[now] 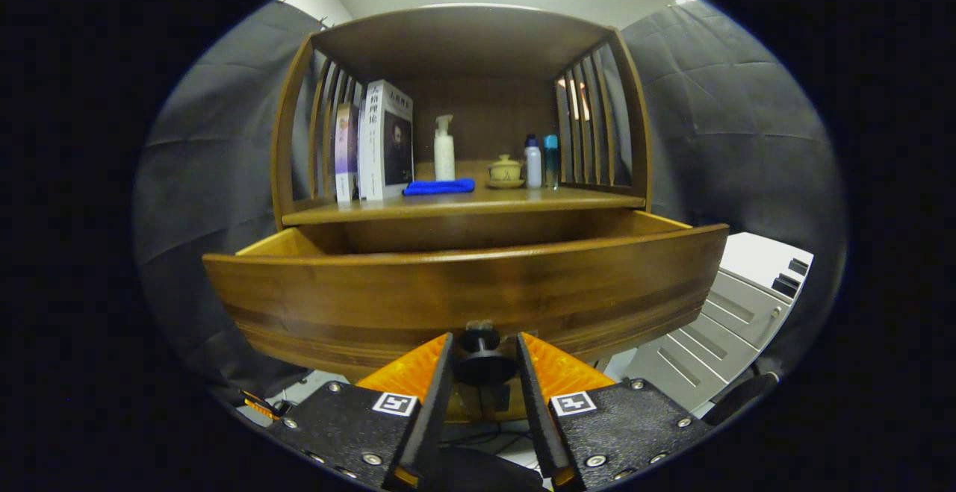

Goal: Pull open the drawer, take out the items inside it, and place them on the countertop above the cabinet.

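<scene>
The gripper (pixel 482 361) has its fingers clamped on the dark knob (pixel 482 357) of the drawer (pixel 463 290), which stands pulled out at twelve o'clock. Beyond it, on the countertop (pixel 463 204), a blue cloth (pixel 439 187) lies beside upright books (pixel 385 141) and a pump bottle (pixel 444 150).

The drawer (pixel 463 290) ahead of the jaws was glossy varnished wood; its knob (pixel 480 357) between them, matt.
</scene>
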